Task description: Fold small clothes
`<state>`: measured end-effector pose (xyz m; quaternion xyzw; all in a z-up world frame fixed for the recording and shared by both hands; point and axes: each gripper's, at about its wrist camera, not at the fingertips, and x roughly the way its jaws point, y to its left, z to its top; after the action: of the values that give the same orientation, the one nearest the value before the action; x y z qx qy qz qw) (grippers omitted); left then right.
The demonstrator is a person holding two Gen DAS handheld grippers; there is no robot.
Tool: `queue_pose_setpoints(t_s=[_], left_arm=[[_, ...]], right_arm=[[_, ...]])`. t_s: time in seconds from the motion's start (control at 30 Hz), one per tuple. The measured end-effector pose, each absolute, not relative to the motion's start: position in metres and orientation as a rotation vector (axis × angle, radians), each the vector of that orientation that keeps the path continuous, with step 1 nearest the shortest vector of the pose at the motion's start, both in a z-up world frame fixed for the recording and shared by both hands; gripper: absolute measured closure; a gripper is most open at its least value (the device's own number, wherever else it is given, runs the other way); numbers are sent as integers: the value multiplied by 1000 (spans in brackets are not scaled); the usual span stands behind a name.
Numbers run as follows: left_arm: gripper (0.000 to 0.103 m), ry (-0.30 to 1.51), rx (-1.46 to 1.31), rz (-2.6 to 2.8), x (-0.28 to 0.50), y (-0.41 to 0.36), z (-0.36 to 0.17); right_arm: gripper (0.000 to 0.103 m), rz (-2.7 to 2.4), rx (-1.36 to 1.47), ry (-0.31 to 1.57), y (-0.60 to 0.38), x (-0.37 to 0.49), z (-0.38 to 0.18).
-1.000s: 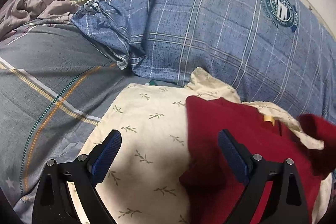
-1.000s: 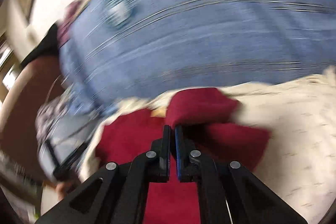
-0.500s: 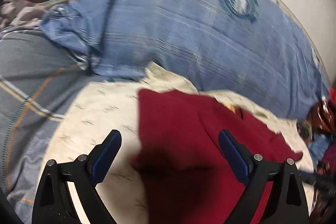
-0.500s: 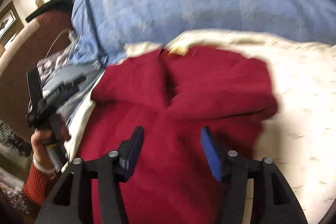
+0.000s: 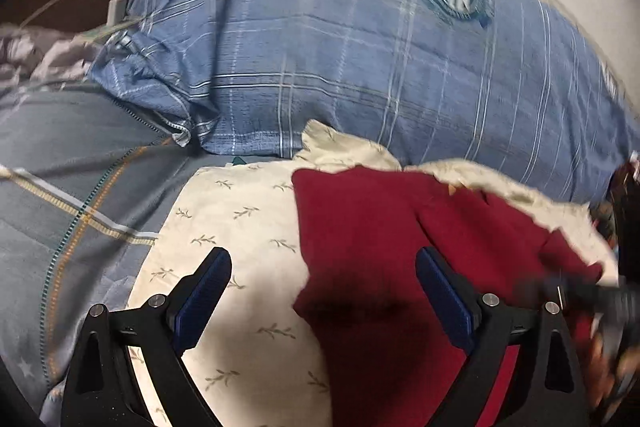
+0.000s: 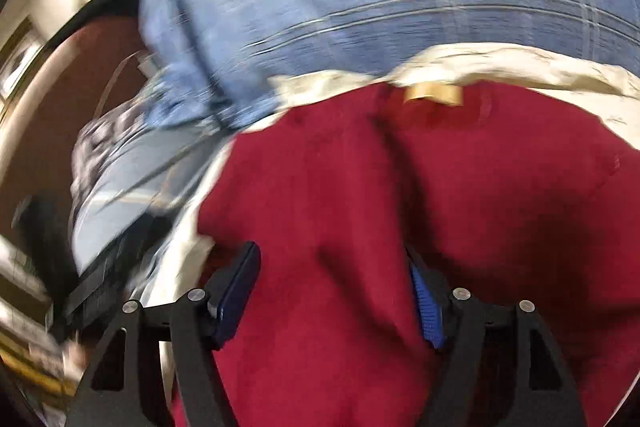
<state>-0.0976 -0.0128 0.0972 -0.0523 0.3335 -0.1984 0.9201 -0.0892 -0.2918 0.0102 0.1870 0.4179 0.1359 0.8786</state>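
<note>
Letting go: my right gripper, pinched shut a second ago, is opening over the red garment, sleeve fold's down; left gripper hangs wide open, empty.

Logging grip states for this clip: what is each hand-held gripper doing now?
Left hand-held gripper: open, holding nothing.
Right hand-held gripper: jaws opening, dark red fleece garment loose between them.

A home bedroom, by the bedding: big blue checked cotton pillow; grey striped quilt; cream leaf-print sheet; white charger cable beside the pillow.
</note>
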Motion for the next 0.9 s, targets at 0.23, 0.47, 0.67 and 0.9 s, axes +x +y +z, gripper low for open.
queue_pose_setpoints(t_s=[0.23,0.47,0.67,0.9], left_arm=[[9,699,-164,-497,-101,-10,96],[9,762,-136,-589,-112,-17,97],[9,826,-90,-545,-131,-17,89],[10,848,52,-469,-161,-36,83]], right_arm=[[30,342,218,891,-258,-167,-2],[30,223,319,851,-295,-211,9],[29,103,425,796,-332,-238,9],[29,20,392,829,-329,-243,3]])
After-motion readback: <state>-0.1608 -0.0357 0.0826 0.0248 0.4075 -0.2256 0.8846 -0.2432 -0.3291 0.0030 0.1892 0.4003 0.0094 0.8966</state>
